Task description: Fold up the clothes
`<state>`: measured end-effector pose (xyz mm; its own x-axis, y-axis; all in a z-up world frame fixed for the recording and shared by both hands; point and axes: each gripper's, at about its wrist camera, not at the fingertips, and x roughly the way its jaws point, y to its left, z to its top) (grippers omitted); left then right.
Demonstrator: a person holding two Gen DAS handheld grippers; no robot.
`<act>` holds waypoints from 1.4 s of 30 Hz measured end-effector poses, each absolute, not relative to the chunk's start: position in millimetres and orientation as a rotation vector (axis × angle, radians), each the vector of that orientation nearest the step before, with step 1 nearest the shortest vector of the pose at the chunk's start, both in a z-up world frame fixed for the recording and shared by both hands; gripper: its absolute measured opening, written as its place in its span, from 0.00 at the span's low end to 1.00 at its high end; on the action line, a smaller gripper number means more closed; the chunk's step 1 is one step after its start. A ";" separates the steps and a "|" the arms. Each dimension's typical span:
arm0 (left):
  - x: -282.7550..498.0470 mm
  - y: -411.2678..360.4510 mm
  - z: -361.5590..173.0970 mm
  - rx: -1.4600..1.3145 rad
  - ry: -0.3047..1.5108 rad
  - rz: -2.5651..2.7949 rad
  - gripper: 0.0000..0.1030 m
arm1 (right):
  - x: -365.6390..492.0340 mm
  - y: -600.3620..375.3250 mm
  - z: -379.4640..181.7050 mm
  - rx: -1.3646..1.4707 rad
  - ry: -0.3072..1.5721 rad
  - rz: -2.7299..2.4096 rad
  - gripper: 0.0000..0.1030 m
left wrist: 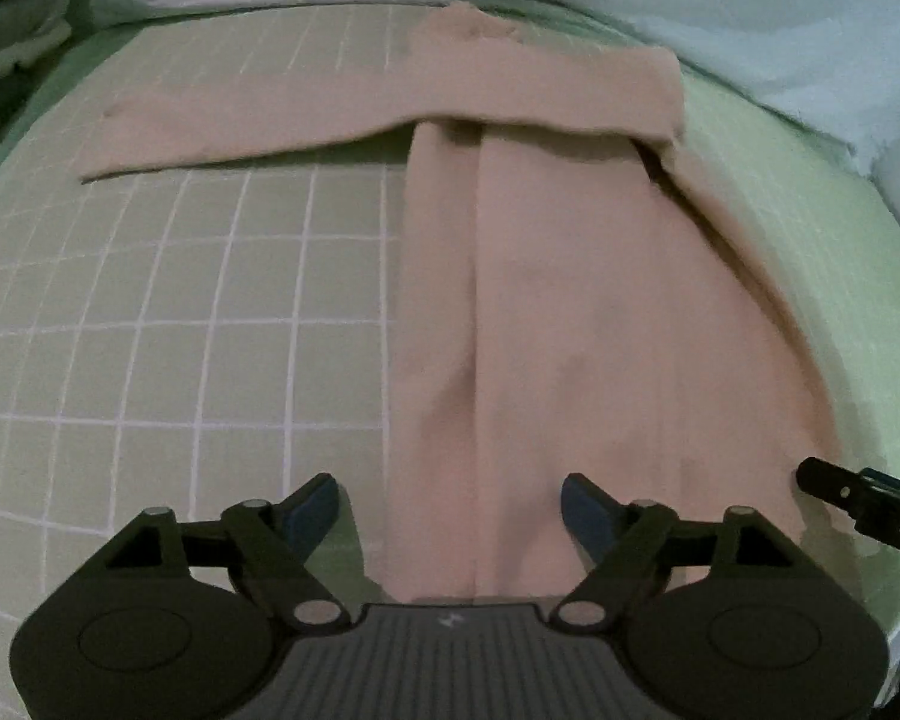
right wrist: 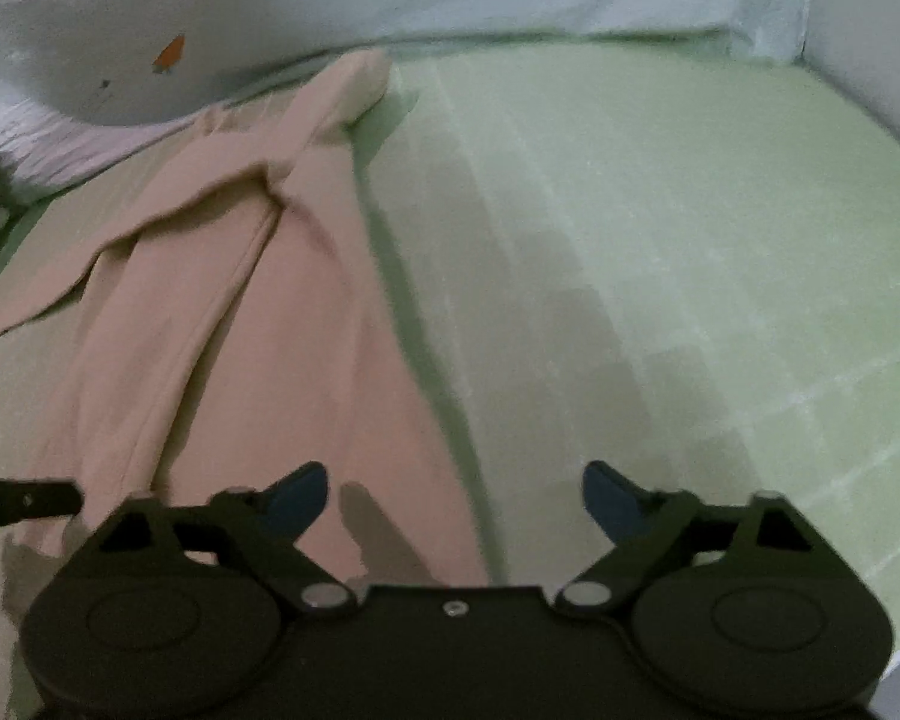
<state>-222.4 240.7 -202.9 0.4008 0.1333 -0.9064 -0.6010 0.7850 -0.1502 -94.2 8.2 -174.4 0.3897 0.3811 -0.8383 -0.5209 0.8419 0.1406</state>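
Green bed sheet (left wrist: 210,276) w/ thin white squares covers the whole work spot; on the right wrist cam it looks plain pale green (right wrist: 660,240) w/ faint lines.

Nearest on the left cam: left gripper (left wrist: 450,507), blue finger tips wide apart, nothing btwn them. It hangs over the near end of the pink-tan garment (left wrist: 570,330), not pinching it. The left tip is over bare sheet, the right tip over the cloth. At the right edge a black bit of the other tool (left wrist: 858,498) pokes in, just beside the cloth's near right corner.

Nearest on the right cam: right gripper (right wrist: 456,495), tips also wide apart and empty. Its left tip is over the cloth's right edge, its right tip over bare sheet. A black bar from the other tool (right wrist: 24,501) shows at the left edge.

Next out: the garment (right wrist: 240,330) lies flat on the sheet as a long strip running away from the cams, w/ a fold line down its length. Pics are blurry, so can't tell what kind of clothing it is.

Farther: one part is folded across the top, sticking out to the left like a sleeve (left wrist: 270,126).

Farthest: pale bedding (left wrist: 780,30) bunched along the back, and a white pillow w/ a small orange mark (right wrist: 169,54). A white wall or bed side (right wrist: 870,48) stands at far right.
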 end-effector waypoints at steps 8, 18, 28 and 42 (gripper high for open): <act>-239.5 218.4 -199.5 -0.433 1.072 0.467 0.73 | -119.4 -4.0 -173.3 -0.133 0.988 0.592 0.08; -250.7 203.4 -194.4 -0.528 1.063 0.365 0.25 | -150.1 8.6 -128.7 -0.303 0.780 0.608 0.05; -262.3 197.4 -195.9 -0.581 1.066 0.282 0.21 | -198.2 63.5 -124.8 -0.523 0.724 0.913 0.05; -288.5 234.2 -190.0 -0.753 1.008 0.313 0.39 | -162.0 55.2 -152.8 -0.237 1.040 0.872 0.60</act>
<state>-288.5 234.2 -190.0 0.5171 -0.0967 -0.8504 -0.5613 0.7118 -0.4222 -162.0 55.2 -152.8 0.2162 0.5161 -0.8288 -0.7259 0.6526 0.2171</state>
